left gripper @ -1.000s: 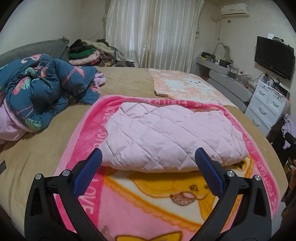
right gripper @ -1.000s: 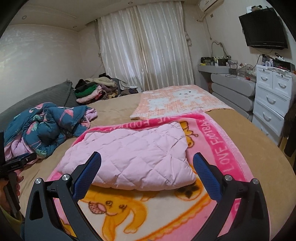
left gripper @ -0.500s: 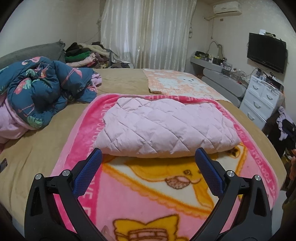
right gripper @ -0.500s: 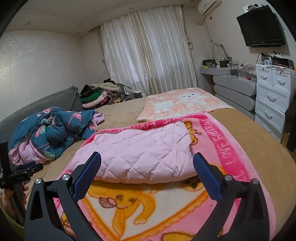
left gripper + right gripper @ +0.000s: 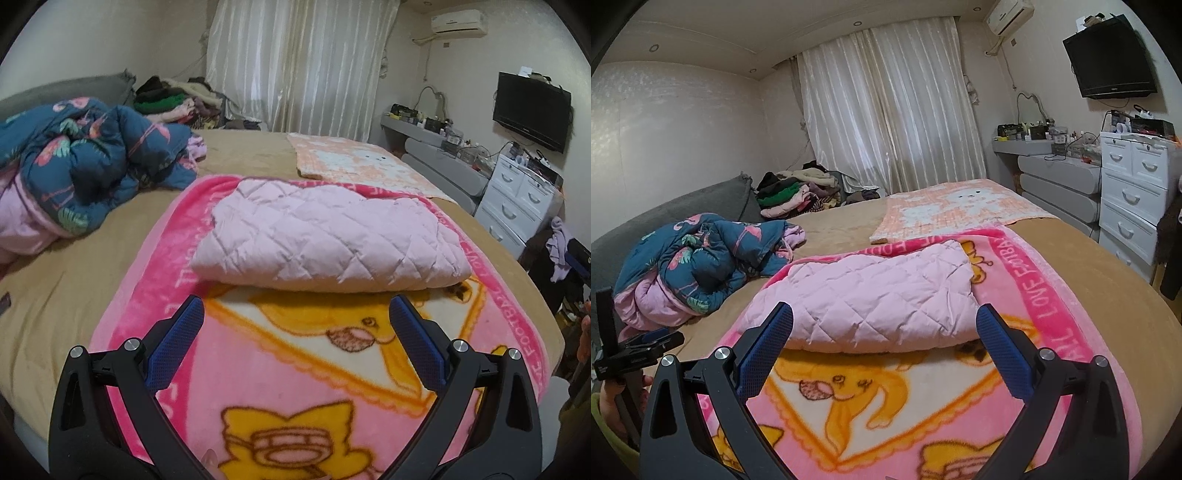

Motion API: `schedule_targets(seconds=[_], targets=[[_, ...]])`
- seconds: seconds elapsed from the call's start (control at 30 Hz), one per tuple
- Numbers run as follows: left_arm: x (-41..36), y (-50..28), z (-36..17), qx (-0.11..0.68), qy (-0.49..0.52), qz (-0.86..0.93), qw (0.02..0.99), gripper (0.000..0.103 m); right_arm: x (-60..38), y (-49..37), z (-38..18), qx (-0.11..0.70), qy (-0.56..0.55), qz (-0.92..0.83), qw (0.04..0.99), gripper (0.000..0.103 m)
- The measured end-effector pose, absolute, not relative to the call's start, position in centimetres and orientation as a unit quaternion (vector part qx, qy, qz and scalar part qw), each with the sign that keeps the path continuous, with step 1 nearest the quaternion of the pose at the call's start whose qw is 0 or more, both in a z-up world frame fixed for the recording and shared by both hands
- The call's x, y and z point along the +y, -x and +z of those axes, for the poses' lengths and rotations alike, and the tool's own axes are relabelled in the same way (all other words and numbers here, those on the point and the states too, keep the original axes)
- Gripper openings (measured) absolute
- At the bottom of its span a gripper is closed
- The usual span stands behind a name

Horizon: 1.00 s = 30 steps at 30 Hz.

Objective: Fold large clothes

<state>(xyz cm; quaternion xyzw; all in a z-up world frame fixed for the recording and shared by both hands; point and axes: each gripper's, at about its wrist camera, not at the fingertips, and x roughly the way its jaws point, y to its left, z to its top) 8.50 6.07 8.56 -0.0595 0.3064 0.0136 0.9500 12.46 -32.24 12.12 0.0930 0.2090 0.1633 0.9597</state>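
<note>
The bed (image 5: pixel 59 295) fills the frame, the pink blanket (image 5: pixel 295 369) across its lower centre. The folded quilt (image 5: pixel 325 236) lies mid-frame on it. My left fingers (image 5: pixel 295 343) and right fingers (image 5: pixel 884 343) gape wide, empty, below it.

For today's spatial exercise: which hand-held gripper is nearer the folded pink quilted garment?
Right. The right hand-held gripper reaches the pink quilted garment's near edge; the left hand-held gripper sits slightly short of it.

Bare blanket (image 5: pixel 295 373) ahead, folded quilt (image 5: pixel 325 240) beyond, bedding heap (image 5: pixel 85 166) left
</note>
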Motion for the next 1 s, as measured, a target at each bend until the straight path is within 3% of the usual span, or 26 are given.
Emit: schedule_targets(seconds=[0.47, 1.0], targets=[[7.2, -7.8, 4.5, 0.341, 0.068, 0.039, 0.937, 0.094, -32.0, -11.4, 8.7, 0.210, -0.085, 0.124, 0.966, 0.099], [8.3, -11.3, -2.4, 0.419, 0.082, 0.069, 0.901, 0.094, -31.6, -17.3, -1.7, 0.352, -0.124, 0.073, 0.925, 0.099]])
